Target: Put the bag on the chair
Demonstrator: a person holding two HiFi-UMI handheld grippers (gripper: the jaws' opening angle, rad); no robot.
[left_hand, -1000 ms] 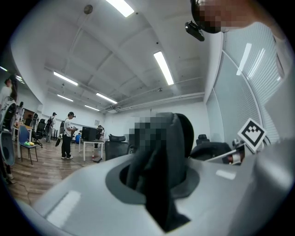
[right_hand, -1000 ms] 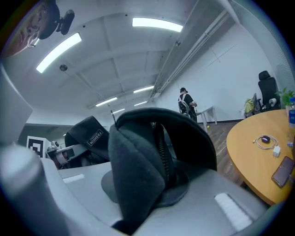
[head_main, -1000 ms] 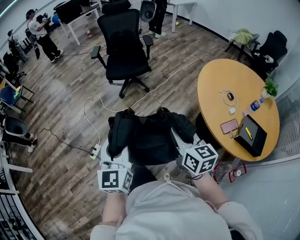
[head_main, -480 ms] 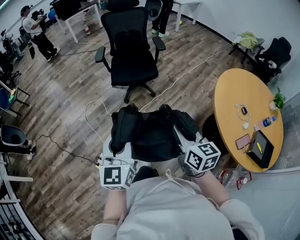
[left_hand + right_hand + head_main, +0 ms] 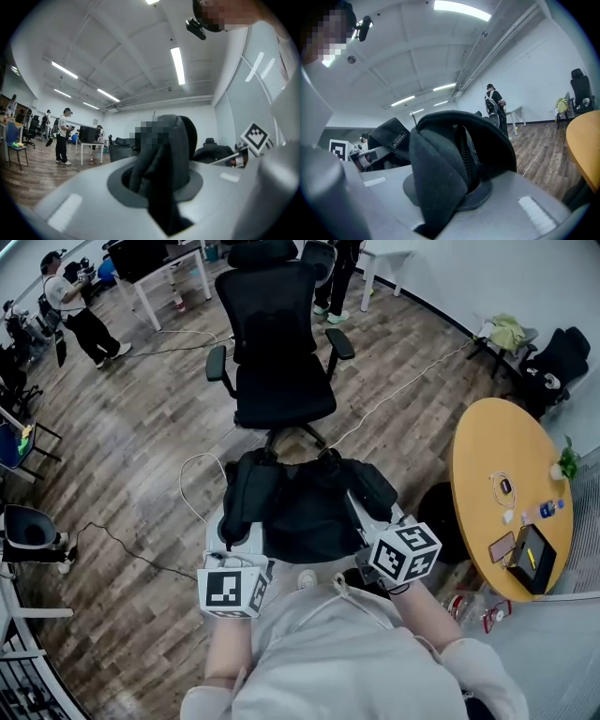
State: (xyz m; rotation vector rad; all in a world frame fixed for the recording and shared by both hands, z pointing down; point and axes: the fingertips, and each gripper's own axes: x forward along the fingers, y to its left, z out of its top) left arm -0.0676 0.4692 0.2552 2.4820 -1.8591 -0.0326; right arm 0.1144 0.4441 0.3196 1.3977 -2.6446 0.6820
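Currently: black bag (image 5: 305,512) held on near side of chair (image 5: 281,381), off seat. Bag's left fold clamped in left gripper (image 5: 242,532); right fold clamped in right gripper (image 5: 364,517).

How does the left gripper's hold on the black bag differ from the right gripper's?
The left gripper clamps a plain padded fold, the right gripper a fold with a zipper. The left gripper holds the bag's left side, the right gripper its right side. Both are shut on the bag.

Left tongs (image 5: 157,185), right tongs (image 5: 450,187), side by side, each clamped on bag (image 5: 305,512)
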